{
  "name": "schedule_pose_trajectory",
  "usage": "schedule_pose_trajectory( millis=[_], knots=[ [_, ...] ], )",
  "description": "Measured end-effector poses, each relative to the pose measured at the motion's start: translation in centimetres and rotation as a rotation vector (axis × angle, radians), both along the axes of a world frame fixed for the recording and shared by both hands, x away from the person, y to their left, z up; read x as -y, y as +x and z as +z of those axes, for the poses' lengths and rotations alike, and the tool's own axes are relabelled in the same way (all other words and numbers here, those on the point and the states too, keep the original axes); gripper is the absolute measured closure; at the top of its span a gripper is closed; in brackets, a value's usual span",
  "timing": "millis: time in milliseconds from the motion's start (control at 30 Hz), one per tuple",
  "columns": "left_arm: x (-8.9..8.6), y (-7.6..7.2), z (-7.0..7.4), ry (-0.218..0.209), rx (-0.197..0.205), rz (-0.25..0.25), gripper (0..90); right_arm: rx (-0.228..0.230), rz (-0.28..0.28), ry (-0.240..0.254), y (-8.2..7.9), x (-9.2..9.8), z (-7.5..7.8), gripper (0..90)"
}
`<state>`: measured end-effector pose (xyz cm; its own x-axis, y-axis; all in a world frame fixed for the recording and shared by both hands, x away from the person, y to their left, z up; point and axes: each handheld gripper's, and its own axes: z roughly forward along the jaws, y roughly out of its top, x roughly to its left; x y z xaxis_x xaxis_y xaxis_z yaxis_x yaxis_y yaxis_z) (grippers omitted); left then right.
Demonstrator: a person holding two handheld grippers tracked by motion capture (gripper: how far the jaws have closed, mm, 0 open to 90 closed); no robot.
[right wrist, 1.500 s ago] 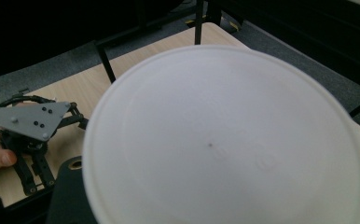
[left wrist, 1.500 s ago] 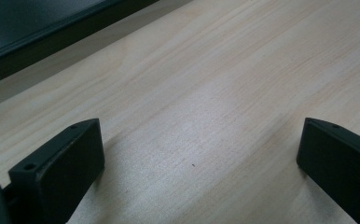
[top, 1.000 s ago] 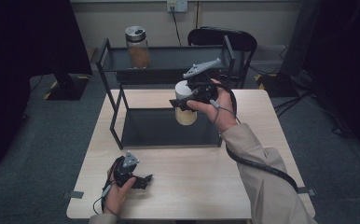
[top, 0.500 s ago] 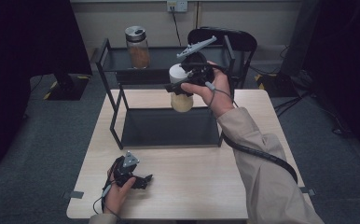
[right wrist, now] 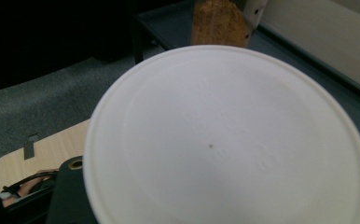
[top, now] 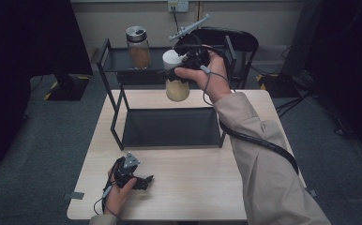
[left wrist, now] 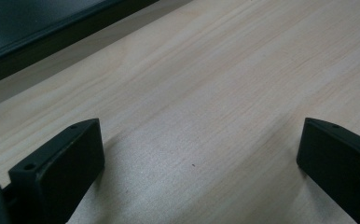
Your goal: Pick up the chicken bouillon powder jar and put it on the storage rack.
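My right gripper (top: 175,74) is shut on a jar (top: 177,90) with a white lid and pale beige contents, holding it upright in the air. The jar hangs over the table's far edge, about level with the upper shelf (top: 118,60) of a black rack. In the right gripper view the white lid (right wrist: 225,140) is seen from above, with one of my black fingers (right wrist: 68,196) beside it. A second jar (top: 139,47) with a silver lid and brown contents stands on that upper shelf. My left gripper (top: 144,180) rests on the wooden table (top: 207,187) near its front edge, open with only bare wood between its fingers (left wrist: 57,168).
The rack's lower dark tray (top: 169,127) lies on the table's middle. A black chair (top: 240,42) stands behind the table, under a wall socket (top: 177,5). Grey carpet surrounds the table. A cable trails from my right gripper along the sleeve.
My right gripper has lifted the white-lidded jar from just above the lower tray up to upper-shelf height and a little farther back. The left gripper has not moved.
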<state>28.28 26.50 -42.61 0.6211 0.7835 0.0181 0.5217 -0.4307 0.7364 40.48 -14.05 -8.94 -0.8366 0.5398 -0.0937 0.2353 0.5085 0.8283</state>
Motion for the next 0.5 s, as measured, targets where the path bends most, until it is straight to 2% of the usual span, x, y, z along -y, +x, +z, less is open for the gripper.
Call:
schedule_pose_trajectory(
  millis=[267,500],
  knots=[
    [0.0,0.0,0.0,0.0,0.0,0.0,0.0,0.01,0.001,-0.002,0.5,-1.1,1.9,35.1],
    [0.0,0.0,0.0,-0.001,0.001,0.0,0.0,0.034,-0.021,-0.004,1.0,-1.7,3.3,35.1]
  ],
)
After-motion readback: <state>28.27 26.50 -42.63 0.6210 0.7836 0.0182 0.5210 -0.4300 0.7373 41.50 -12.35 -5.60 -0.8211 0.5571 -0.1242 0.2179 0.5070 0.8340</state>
